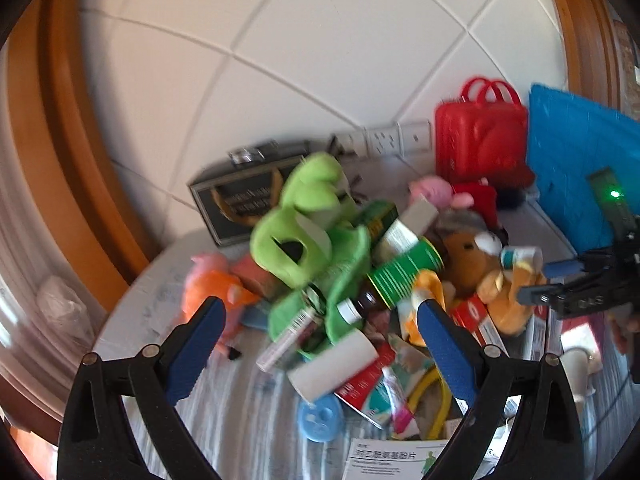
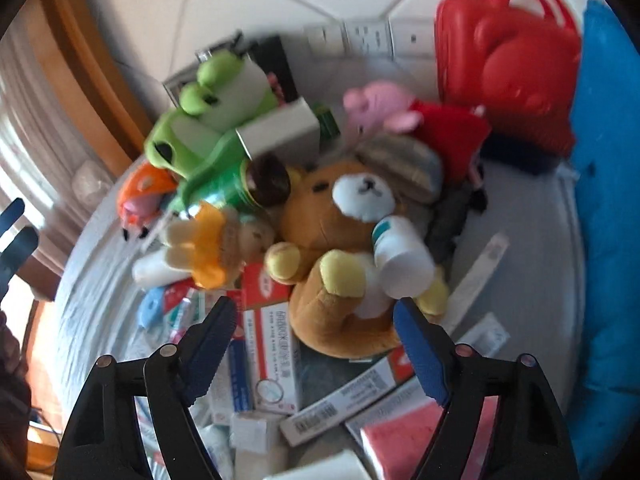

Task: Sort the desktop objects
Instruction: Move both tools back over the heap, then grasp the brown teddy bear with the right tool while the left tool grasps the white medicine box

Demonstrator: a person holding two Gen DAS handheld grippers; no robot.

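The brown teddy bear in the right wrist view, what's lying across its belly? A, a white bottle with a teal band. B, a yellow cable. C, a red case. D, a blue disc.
A: a white bottle with a teal band lies tilted across the front of the brown teddy bear, between its muzzle and its yellow paws.

Both wrist views angled down, near shared pile (image 1: 360, 280); brown bear (image 2: 344, 248) common.
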